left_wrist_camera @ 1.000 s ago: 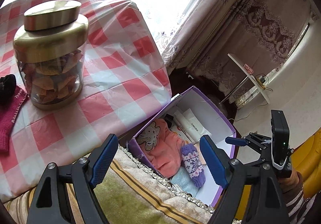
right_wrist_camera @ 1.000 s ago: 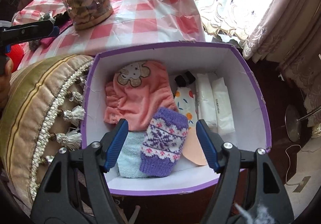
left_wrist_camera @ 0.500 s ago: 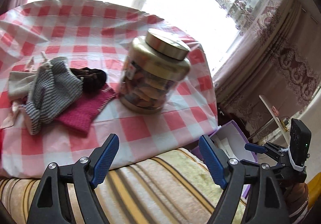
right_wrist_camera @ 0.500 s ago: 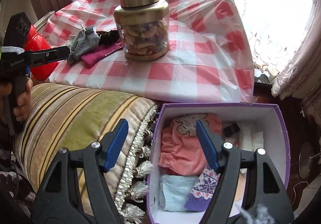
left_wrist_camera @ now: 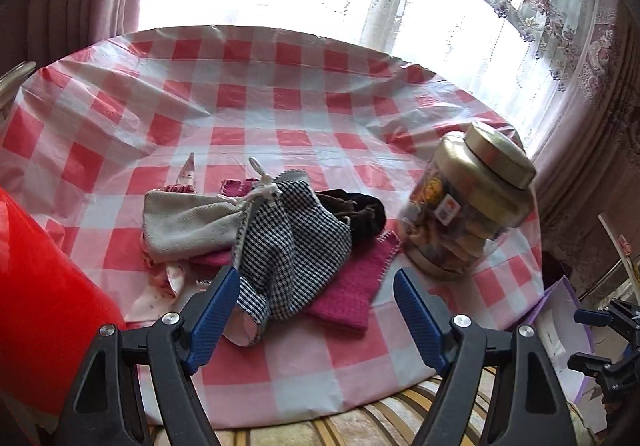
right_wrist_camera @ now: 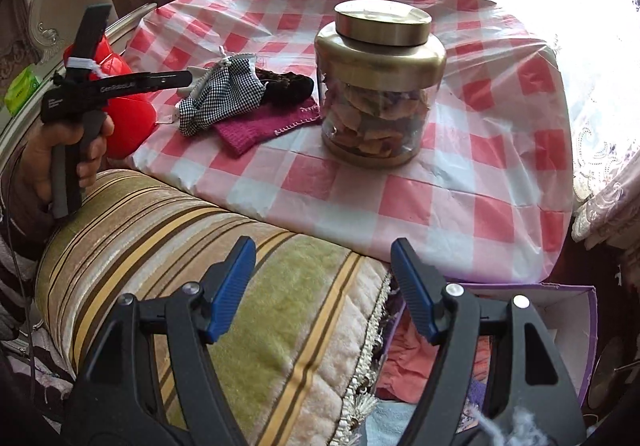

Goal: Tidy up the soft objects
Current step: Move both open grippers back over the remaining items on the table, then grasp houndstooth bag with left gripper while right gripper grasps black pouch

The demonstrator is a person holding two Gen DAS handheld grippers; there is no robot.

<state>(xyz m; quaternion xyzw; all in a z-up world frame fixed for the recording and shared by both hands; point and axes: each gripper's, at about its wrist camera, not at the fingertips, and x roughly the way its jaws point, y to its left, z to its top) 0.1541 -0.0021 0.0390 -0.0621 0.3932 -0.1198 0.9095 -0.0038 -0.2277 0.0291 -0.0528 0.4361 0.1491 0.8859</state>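
Observation:
A heap of soft things lies on the red-and-white checked tablecloth (left_wrist_camera: 280,118): a black-and-white checked pouch (left_wrist_camera: 292,242), a grey cloth bag (left_wrist_camera: 188,218), a magenta knitted piece (left_wrist_camera: 352,286) and a dark brown item (left_wrist_camera: 356,210). My left gripper (left_wrist_camera: 316,278) hovers open just in front of the heap, its fingers on either side of the pouch's near end and apart from it. In the right wrist view a hand holds that left gripper (right_wrist_camera: 176,80) beside the checked pouch (right_wrist_camera: 220,94). My right gripper (right_wrist_camera: 323,246) is open and empty over the striped cushion (right_wrist_camera: 200,246).
A glass jar with a gold lid (right_wrist_camera: 380,86) stands right of the heap. A red object (left_wrist_camera: 40,306) sits at the table's left edge. A purple box (right_wrist_camera: 592,310) holding a pink garment (right_wrist_camera: 408,358) sits low, right of the cushion. Curtains and a bright window lie behind.
Both views have swung away from the purple box up to the table. The left gripper has come up to the heap; the right has drawn back over the cushion. Both stay open.

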